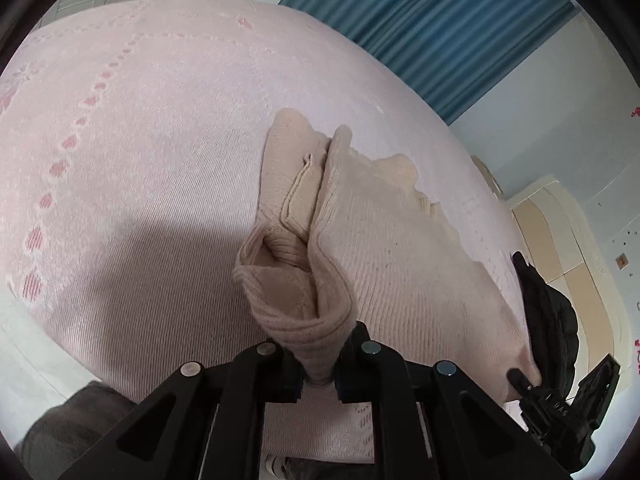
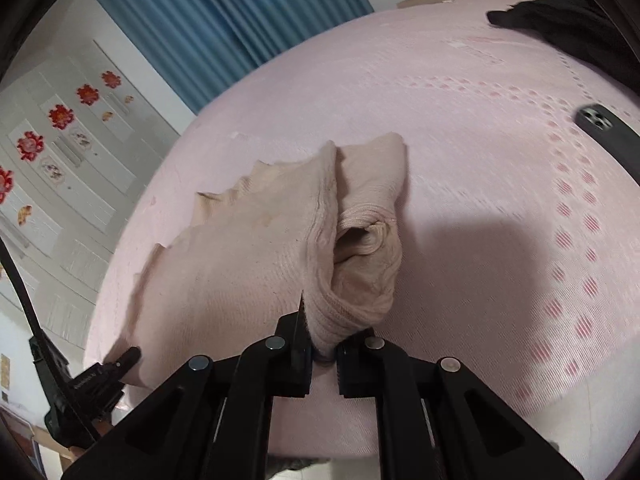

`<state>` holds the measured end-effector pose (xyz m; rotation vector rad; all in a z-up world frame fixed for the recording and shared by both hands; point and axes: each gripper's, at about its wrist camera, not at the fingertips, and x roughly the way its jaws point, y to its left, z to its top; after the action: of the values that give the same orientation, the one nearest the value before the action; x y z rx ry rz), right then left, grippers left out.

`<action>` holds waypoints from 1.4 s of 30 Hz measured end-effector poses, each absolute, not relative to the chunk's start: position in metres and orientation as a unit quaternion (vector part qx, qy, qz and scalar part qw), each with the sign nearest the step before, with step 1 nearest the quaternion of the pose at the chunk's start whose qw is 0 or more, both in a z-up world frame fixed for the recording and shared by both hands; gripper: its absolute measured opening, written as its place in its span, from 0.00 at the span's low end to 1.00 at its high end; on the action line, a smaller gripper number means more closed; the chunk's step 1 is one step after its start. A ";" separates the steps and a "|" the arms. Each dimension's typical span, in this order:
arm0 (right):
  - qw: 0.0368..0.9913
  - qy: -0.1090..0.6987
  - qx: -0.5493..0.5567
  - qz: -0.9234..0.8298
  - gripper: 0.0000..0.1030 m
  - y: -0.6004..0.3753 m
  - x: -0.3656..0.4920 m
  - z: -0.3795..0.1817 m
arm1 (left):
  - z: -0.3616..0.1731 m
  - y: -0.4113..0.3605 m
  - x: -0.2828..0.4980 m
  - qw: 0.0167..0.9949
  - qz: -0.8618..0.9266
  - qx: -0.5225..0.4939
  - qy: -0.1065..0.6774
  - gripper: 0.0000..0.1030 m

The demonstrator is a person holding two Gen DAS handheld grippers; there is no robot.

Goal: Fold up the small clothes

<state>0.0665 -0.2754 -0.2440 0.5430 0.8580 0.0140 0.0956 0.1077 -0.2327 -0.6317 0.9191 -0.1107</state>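
Note:
A beige knitted garment (image 1: 384, 264) lies on a pink bedspread (image 1: 140, 140), its near edge lifted. My left gripper (image 1: 318, 376) is shut on one near corner of it. My right gripper (image 2: 322, 354) is shut on the other near corner of the same garment (image 2: 240, 256). The cloth hangs stretched between the two grippers. The far scalloped edge (image 2: 224, 196) rests on the bedspread (image 2: 460, 140). The right gripper shows at the right edge of the left wrist view (image 1: 520, 378), and the left gripper at the lower left of the right wrist view (image 2: 128, 358).
A black garment (image 2: 568, 20) lies at the bed's far right corner, also in the left wrist view (image 1: 548, 312). A dark phone-like object (image 2: 608, 132) lies on the bedspread at right. Blue curtains (image 2: 224, 12) and a flower-decorated wardrobe (image 2: 60, 148) stand behind the bed.

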 end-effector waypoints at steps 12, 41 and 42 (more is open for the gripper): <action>0.928 0.364 0.061 -0.045 0.37 -0.210 0.075 -0.189 | -0.241 0.124 0.144 0.821 -0.055 -0.328 0.464 0.31; 0.869 0.493 0.047 -0.018 0.41 -0.121 0.272 -0.262 | -0.242 0.162 0.145 0.822 -0.107 -0.338 0.445 0.56; 0.868 0.495 0.046 -0.019 0.42 -0.121 0.278 -0.263 | -0.242 0.160 0.146 0.820 -0.114 -0.337 0.448 0.56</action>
<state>0.2777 -0.1214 -0.2630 0.0968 1.0355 -0.0398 0.1456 0.1601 -0.2419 -0.7169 0.9540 -0.2432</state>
